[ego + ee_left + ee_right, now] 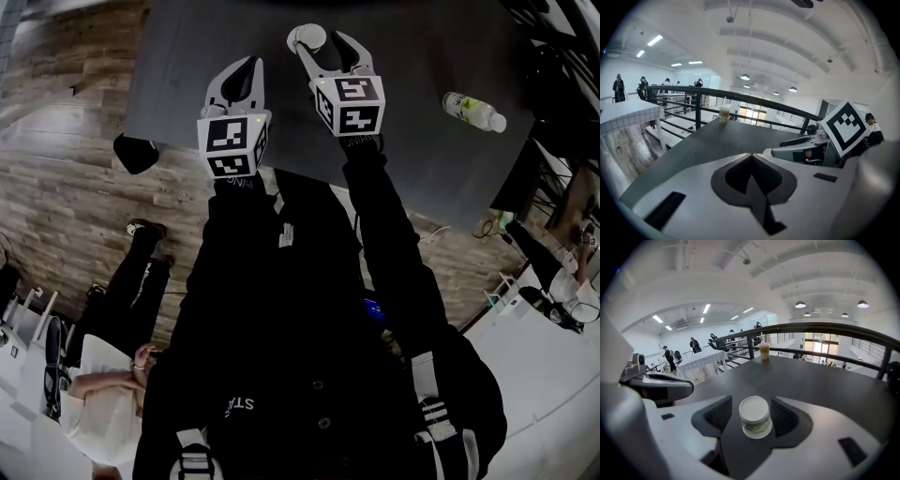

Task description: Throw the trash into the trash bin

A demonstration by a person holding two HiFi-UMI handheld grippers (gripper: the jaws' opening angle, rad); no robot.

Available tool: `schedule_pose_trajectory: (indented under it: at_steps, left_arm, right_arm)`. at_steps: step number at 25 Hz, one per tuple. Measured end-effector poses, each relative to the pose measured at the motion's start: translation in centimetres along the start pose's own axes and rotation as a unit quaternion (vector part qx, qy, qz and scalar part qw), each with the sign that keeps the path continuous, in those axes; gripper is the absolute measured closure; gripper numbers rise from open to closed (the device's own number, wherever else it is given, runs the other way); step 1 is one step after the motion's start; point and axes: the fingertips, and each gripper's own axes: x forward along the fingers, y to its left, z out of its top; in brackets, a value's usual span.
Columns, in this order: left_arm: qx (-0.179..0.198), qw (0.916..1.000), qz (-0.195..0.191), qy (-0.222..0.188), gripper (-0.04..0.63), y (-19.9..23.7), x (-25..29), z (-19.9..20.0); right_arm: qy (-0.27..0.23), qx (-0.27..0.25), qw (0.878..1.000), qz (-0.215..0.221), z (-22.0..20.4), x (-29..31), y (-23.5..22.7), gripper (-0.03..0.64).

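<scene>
Though right gripper [323,45] straddles tub [754,416], its label [754,428] blurs.

A dark table [422,56] stands on wood flooring [75,206], black railing [698,112] behind

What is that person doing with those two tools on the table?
A person holds a tool in each hand over a dark table. The right tool is open, and a small white cup stands on the table between its jaws, not squeezed yet. The left tool is shut and empty, just beside it. A plastic bottle lies farther off to the right on the table.
</scene>
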Motion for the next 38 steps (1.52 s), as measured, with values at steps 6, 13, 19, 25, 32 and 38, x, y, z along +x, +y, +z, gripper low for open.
schedule_pose_trajectory:
  at_steps: [6, 13, 19, 25, 32, 38]
  left_arm:
    - [-0.013, 0.9999, 0.009, 0.0, 0.595, 1.0, 0.4, -0.7]
    - [-0.025, 0.9994, 0.021, 0.006, 0.595, 2.1, 0.1, -1.9]
    - [-0.034, 0.999, 0.028, 0.006, 0.595, 2.9, -0.3, -2.4]
    - [-0.046, 0.9983, 0.036, 0.003, 0.595, 3.7, -0.8, -2.7]
    - [-0.056, 0.9973, 0.047, -0.011, 0.595, 4.8, -1.8, -1.8]
    - [-0.076, 0.9946, 0.068, -0.022, 0.595, 6.5, -3.5, -1.4]
  right_arm:
    - [0.023, -0.013, 1.0, 0.001, -1.2, 1.9, -0.1, 0.325]
    - [0.053, -0.032, 0.998, -0.006, -2.4, 3.2, 0.0, 0.321]
    - [0.06, -0.034, 0.997, -0.034, -2.7, 3.9, -0.4, 0.322]
    - [0.056, -0.04, 0.997, -0.043, -2.5, 3.9, -0.1, 0.337]
    - [0.036, -0.047, 0.998, -0.037, -0.6, 2.8, 1.5, 0.337]
    - [0.024, -0.062, 0.998, -0.019, 1.1, 2.4, 4.6, 0.337]
